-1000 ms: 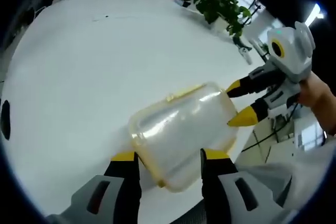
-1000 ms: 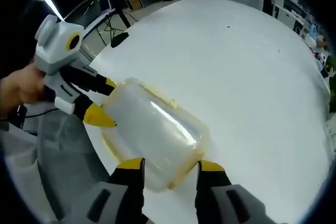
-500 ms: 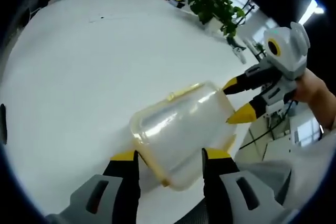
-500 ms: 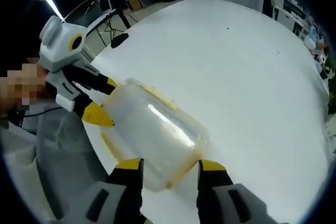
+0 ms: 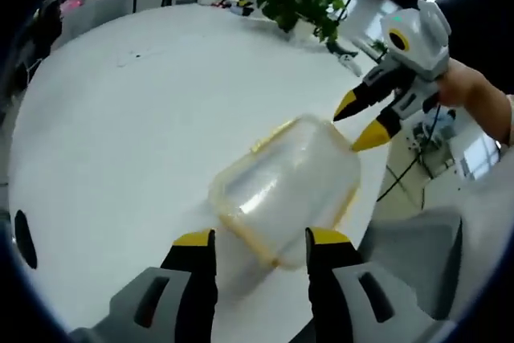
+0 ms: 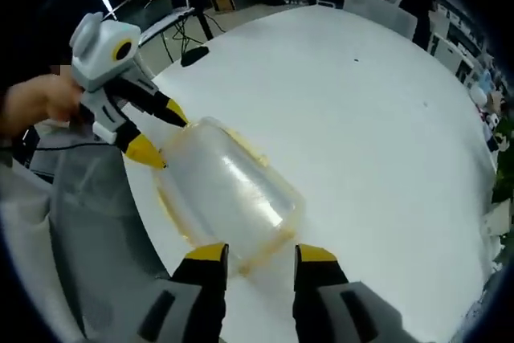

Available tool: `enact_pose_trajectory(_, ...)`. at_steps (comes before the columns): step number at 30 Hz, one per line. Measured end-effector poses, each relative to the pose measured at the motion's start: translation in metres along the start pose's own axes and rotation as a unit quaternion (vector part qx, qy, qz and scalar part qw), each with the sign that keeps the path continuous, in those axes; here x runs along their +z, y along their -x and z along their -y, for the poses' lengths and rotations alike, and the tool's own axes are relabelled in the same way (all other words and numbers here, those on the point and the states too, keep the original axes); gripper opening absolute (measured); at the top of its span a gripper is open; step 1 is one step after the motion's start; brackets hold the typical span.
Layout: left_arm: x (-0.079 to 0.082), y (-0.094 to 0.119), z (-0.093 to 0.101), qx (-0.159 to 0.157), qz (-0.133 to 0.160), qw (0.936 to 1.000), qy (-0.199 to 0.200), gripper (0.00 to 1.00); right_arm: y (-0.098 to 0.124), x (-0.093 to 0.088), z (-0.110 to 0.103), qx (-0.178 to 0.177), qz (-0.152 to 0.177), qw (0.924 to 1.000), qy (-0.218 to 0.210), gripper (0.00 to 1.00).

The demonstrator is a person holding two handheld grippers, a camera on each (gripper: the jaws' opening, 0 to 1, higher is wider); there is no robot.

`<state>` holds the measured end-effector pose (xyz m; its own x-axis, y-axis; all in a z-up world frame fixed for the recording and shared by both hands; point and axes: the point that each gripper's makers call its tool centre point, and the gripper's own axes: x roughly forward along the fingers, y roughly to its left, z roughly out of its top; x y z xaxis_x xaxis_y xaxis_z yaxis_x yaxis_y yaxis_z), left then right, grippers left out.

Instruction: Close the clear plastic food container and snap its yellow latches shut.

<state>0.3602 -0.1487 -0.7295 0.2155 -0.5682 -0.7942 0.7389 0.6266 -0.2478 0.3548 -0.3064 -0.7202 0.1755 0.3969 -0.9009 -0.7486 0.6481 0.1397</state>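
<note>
My left gripper (image 5: 253,240) is spread open, its yellow tips at the near end of the clear plastic food container (image 5: 287,188), which lies lid-down near the edge of the white table (image 5: 120,134). My right gripper (image 6: 255,256) is likewise open at the opposite end. Yellow trim rings the container's rim; I cannot make out whether the latches are snapped. Bare tabletop stretches beyond, a potted plant (image 5: 299,7) far off

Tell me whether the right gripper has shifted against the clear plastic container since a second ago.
Yes. In the left gripper view the right gripper has lifted off the clear plastic container; its yellow tips now sit above the container's far corner.
</note>
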Motion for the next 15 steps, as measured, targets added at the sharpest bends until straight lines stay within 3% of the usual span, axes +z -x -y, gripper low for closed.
enact_pose_trajectory(3,0.005,0.007,-0.002,0.009,0.007,0.9995,-0.029,0.40,0.003,-0.005,0.003,0.002,-0.009,0.9986,0.052,0.22)
enact_pose_trajectory(6,0.014,0.012,0.002,-0.001,0.021,0.9987,-0.046,0.40,0.005,-0.005,0.007,-0.001,-0.004,0.9981,0.061,0.23)
enact_pose_trajectory(8,0.019,0.016,0.003,-0.006,0.025,0.9974,-0.067,0.39,0.009,0.003,0.006,0.004,0.014,0.9953,0.096,0.23)
enact_pose_trajectory(11,0.027,0.019,0.003,-0.002,0.030,0.9929,-0.115,0.37,0.015,0.009,0.000,0.014,0.022,0.9916,0.126,0.21)
enact_pose_trajectory(15,0.039,0.021,0.015,-0.028,0.047,0.9855,-0.160,0.40,0.019,0.015,-0.008,0.030,0.024,0.9879,0.150,0.20)
